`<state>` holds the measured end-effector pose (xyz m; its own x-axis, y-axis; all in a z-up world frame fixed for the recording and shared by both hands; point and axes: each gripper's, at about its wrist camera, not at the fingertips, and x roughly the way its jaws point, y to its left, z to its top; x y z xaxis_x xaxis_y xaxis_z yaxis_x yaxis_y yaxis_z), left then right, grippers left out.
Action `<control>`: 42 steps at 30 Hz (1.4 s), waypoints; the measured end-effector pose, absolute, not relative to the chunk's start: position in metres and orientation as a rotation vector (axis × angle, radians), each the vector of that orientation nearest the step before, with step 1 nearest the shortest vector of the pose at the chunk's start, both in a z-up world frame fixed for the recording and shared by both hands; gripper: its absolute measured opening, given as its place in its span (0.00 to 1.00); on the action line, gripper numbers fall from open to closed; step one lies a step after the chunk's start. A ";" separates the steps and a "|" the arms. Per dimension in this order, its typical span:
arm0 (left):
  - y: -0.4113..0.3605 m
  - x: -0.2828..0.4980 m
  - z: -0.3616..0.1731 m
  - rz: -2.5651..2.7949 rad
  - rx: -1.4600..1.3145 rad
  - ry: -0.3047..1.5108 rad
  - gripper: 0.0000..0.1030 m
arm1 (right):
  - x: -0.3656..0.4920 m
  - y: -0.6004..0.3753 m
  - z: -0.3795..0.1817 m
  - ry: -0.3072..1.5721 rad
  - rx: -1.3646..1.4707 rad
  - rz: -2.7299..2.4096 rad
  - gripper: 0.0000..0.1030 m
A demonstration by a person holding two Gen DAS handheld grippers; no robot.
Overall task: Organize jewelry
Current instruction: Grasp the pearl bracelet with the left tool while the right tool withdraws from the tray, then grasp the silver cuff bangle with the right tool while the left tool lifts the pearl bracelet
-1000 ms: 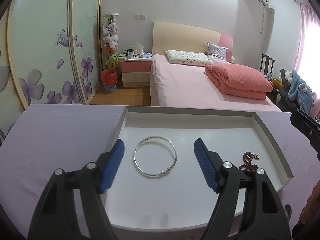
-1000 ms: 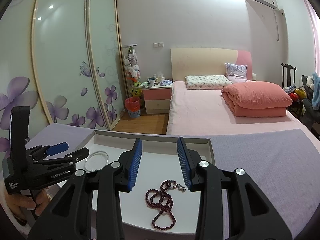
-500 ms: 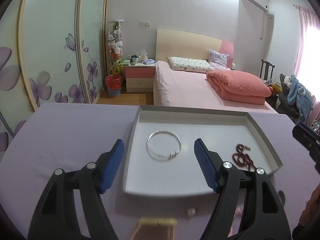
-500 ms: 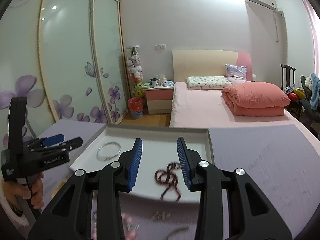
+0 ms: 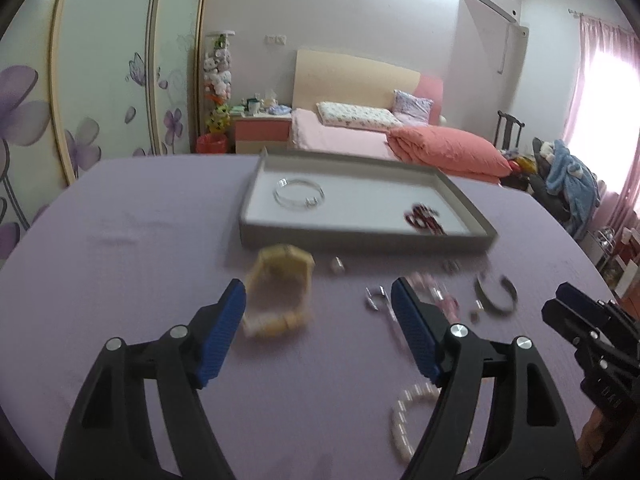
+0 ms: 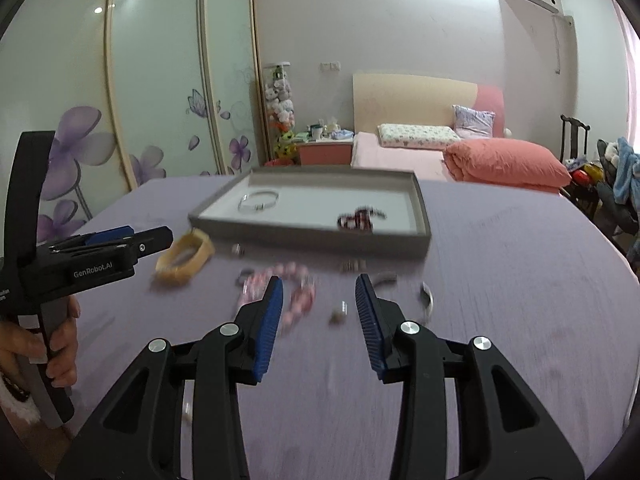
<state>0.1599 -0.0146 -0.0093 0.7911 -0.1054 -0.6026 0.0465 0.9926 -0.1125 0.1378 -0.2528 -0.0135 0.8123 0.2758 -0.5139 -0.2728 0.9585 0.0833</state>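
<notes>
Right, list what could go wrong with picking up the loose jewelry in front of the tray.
Small rings and the pink beaded bracelet lie crowded on the purple tablecloth; open jaws of the right gripper might catch two pieces at once. The left gripper could push the yellow beaded bracelet rather than grasp it. The grey tray has a raised wall that beads may snag on.

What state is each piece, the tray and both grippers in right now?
Tray: on the purple table, open-topped.
Silver bangle: lying in the tray.
Dark red bead string: lying in the tray.
Yellow bracelet: on the table, outside the tray.
Pink bead bracelet: on the table, outside the tray.
Left gripper: open, empty.
Right gripper: open, empty.
</notes>
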 end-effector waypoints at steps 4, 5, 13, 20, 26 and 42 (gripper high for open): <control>-0.027 0.137 -0.023 -0.096 -0.094 0.683 0.71 | 0.113 -0.261 -0.026 0.561 0.031 0.267 0.38; -0.029 0.135 -0.026 -0.099 -0.097 0.692 0.71 | 0.110 -0.263 -0.027 0.564 0.037 0.265 0.38; -0.053 0.132 -0.056 -0.102 -0.070 0.796 0.67 | 0.088 -0.276 -0.036 0.560 0.076 0.255 0.38; -0.068 0.134 -0.069 -0.117 -0.038 0.854 0.57 | 0.087 -0.281 -0.035 0.547 0.088 0.247 0.38; -0.080 0.127 -0.072 -0.098 0.028 0.843 0.41 | 0.085 -0.284 -0.037 0.546 0.091 0.250 0.39; -0.050 0.128 -0.059 -0.102 -0.044 0.818 0.10 | 0.086 -0.280 -0.036 0.551 0.091 0.259 0.39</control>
<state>0.1281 -0.0505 -0.0591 0.6788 -0.1080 -0.7263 0.0743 0.9941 -0.0785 0.0859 -0.2804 -0.0355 0.8205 0.2673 -0.5054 -0.2189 0.9635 0.1542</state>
